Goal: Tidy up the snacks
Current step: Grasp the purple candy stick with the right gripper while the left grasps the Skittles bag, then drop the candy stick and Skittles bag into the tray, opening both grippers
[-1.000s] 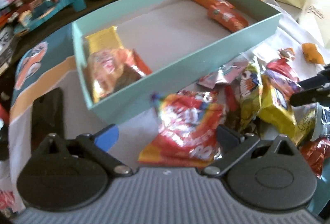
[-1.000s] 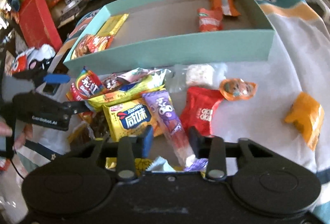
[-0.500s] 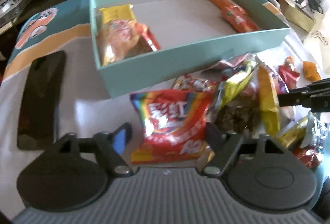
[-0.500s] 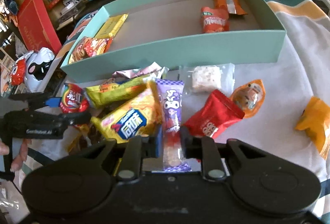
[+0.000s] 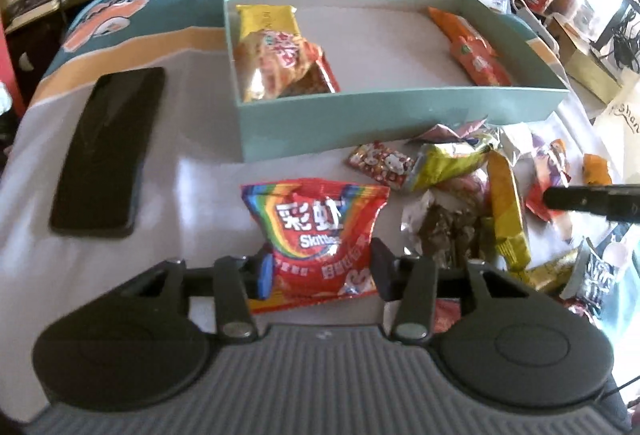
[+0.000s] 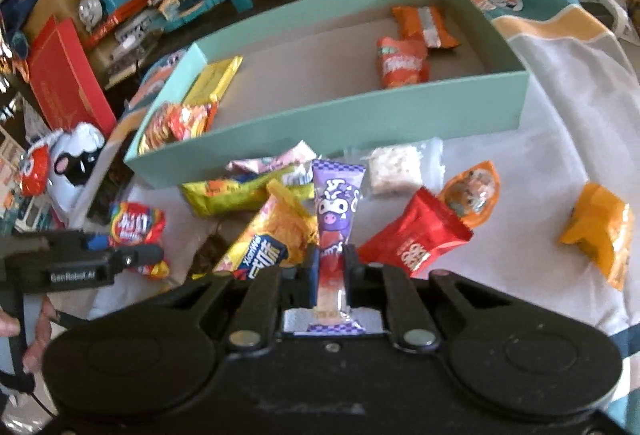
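Left to right. A dark phone (image 5: 106, 151) lies flat at the far left of the cloth. Beside it, the left gripper (image 5: 320, 269) has just been closing its jaws, which now pinch the near end of a red rainbow candy bag (image 5: 316, 231) lying just short of the green box (image 5: 400, 119). The bag looks light, soft and crinkly, probably slick; its flat lower seam is the sensible place to hold, since the loose filling would shift under a squeeze at the middle. Right of it sits a heap of yellow packets (image 6: 248, 191). The right gripper (image 6: 330, 267), jaws just closed, clamps the near end of a slim purple stick pack (image 6: 336, 211), likely limp and liable to droop. A red pouch (image 6: 416, 239) and an orange packet (image 6: 600, 231) lie farther right.
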